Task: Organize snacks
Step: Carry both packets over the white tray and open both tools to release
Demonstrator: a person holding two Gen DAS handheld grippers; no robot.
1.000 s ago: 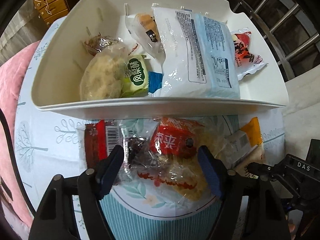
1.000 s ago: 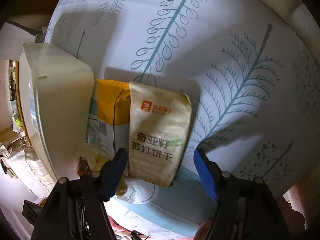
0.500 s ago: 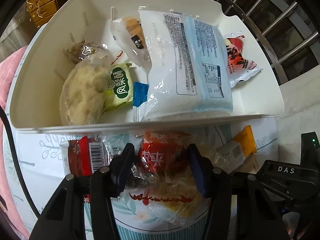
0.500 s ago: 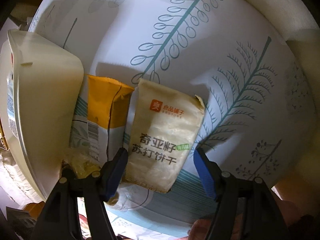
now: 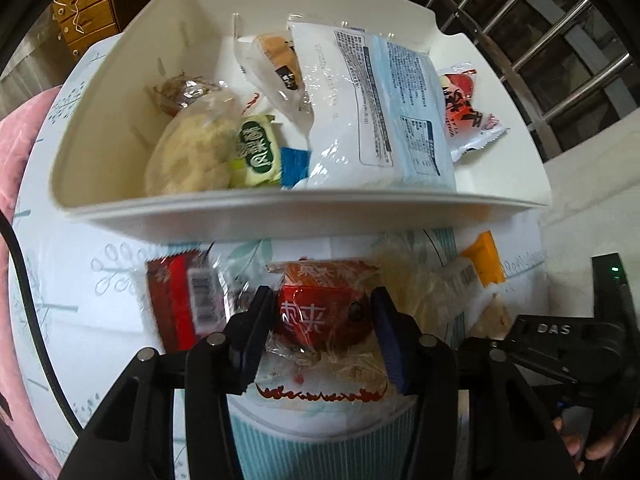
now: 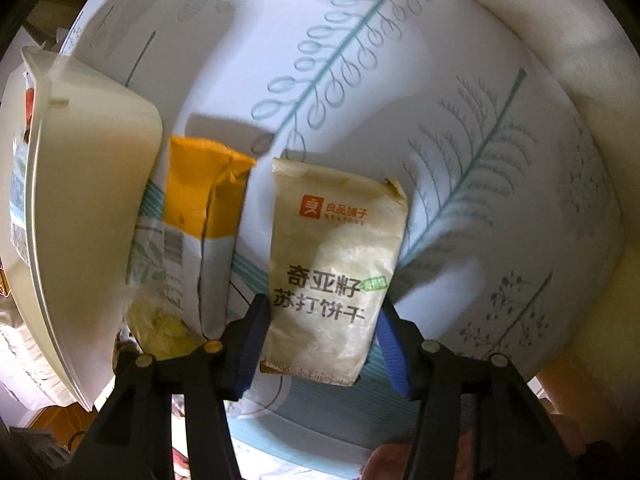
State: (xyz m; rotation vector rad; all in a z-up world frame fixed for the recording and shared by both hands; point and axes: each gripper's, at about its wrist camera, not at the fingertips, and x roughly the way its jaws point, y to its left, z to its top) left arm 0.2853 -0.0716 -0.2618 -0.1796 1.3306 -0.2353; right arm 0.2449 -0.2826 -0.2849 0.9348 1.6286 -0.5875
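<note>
Left wrist view: the left gripper (image 5: pixel 322 320) points forward over a tabletop (image 5: pixel 80 300) covered in a white cloth printed with teal leaves. Its blue-padded jaws are clenched on a red snack in a clear crinkled wrapper with white Chinese characters (image 5: pixel 320 312), one pad against each side. At 9 o'clock from that snack lies a red packet with a barcode label (image 5: pixel 182 300), blurred. At 3 o'clock sits an orange-and-white paper packet (image 5: pixel 478 268), close to the black body of the other gripper at the lower right edge.

Across the upper half, at 12 o'clock, stands a cream plastic bin with a wide rim (image 5: pixel 280 216). Inside it lie a large white-and-blue plastic bag with printed text (image 5: pixel 380 120), a pale crumbly round cake in clear wrap (image 5: pixel 192 156), a small green-labelled packet (image 5: pixel 258 152), a bun in a clear wrapper (image 5: pixel 276 68) and a red-and-white sachet (image 5: pixel 466 116) at the bin's 3 o'clock side.

Right wrist view: the right gripper (image 6: pixel 320 324) has its jaws closed against both long edges of a beige soda-cracker packet with an orange logo and black Chinese lettering (image 6: pixel 336 264), grasping its lower part. The orange-and-white packet lies just beside it at 9 o'clock, touching the bin's outer wall.
</note>
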